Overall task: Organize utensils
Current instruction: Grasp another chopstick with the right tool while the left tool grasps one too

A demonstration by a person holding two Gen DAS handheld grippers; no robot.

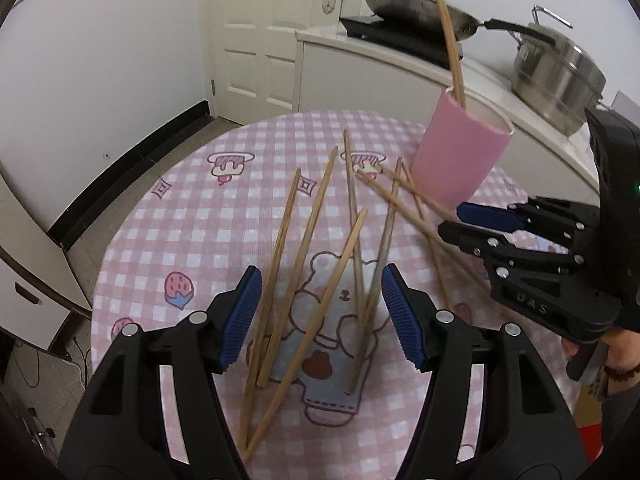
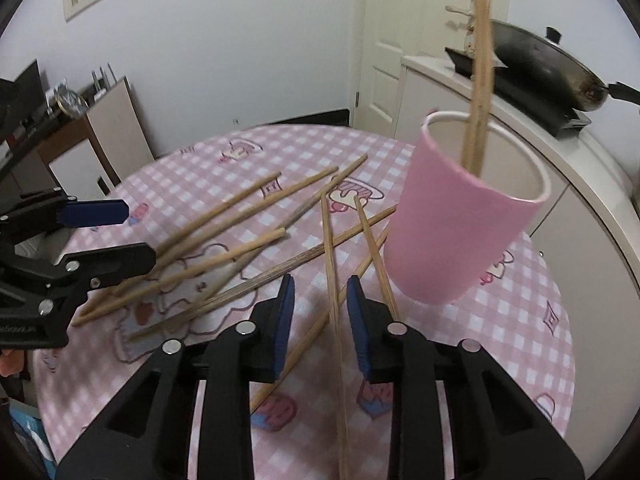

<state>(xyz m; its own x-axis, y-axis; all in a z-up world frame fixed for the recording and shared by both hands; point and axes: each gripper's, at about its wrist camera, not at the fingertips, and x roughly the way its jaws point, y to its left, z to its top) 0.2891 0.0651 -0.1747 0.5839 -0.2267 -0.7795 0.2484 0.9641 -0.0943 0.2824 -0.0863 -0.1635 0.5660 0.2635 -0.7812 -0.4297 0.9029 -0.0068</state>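
Several wooden chopsticks (image 1: 316, 224) lie scattered on a round table with a pink checked cloth (image 1: 192, 216). A pink cup (image 1: 460, 152) stands at the far right with chopsticks (image 1: 450, 40) upright in it. My left gripper (image 1: 320, 312) is open above the near chopsticks, its blue pads either side of them. In the right wrist view the cup (image 2: 460, 224) is close ahead. My right gripper (image 2: 320, 316) is open, with one chopstick (image 2: 332, 280) running between its pads. The right gripper also shows in the left wrist view (image 1: 456, 220), open.
A white counter (image 1: 400, 64) behind the table holds a wok (image 1: 416, 8) on a black hob and a steel pot (image 1: 560, 72). A white door (image 1: 256, 32) is at the back. A cabinet (image 2: 100, 140) stands left of the table.
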